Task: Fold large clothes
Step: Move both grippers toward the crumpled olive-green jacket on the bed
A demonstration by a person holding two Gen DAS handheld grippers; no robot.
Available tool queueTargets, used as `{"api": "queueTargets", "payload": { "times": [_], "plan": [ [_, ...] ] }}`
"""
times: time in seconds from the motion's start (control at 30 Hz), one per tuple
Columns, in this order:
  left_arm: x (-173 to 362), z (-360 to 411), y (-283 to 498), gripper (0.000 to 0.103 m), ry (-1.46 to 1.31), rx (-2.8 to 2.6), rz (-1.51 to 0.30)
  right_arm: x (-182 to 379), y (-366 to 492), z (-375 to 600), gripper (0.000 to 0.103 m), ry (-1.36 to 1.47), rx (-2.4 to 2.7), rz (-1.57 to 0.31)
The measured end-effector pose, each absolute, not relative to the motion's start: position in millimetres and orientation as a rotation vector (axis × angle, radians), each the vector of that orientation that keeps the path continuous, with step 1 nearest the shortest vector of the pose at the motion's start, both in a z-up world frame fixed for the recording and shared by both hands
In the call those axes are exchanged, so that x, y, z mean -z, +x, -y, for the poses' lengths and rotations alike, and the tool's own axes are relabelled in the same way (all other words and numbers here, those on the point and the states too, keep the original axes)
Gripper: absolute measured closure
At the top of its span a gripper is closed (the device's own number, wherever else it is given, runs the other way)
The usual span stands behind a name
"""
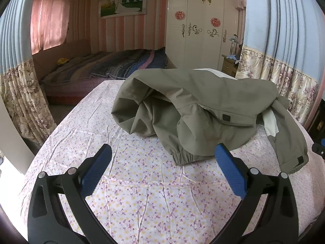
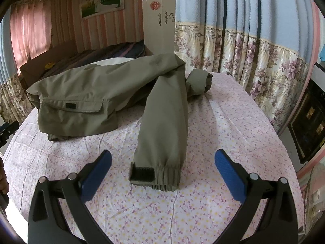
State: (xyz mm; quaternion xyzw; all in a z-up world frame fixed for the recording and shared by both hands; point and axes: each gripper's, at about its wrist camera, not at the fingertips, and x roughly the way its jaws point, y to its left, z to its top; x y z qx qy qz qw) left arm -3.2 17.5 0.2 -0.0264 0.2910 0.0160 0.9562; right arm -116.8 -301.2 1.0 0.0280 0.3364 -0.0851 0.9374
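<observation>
Trouble, I judged, lay in the slick jacket (image 1: 203,109) heaped on the bed (image 1: 142,183): with left gripper (image 1: 162,156) and right gripper (image 2: 162,160) both spread empty, its sleeve (image 2: 164,122) could slide free mid-fold.

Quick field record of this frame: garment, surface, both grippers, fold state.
garment: olive jacket, bunched, not flat
sleeve: one sleeve stretched toward the right gripper, elastic cuff nearest it
surface: floral sheet
left gripper: open, empty, above the sheet near a jacket cuff
right gripper: open, empty, cuff lies between its fingers in view; contact cannot be told
fold state: not yet folded
background: bed, wardrobe, curtains
</observation>
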Motion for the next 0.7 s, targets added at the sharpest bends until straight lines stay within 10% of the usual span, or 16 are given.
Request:
{"api": "queueTargets", "payload": {
  "times": [0.7],
  "plan": [
    [-27.6, -16.8, -72.1, 0.003, -0.038, -0.056, -0.528, -29.0, -188.1, 301.4, 0.002, 0.069, 0.172, -0.582]
  ]
}}
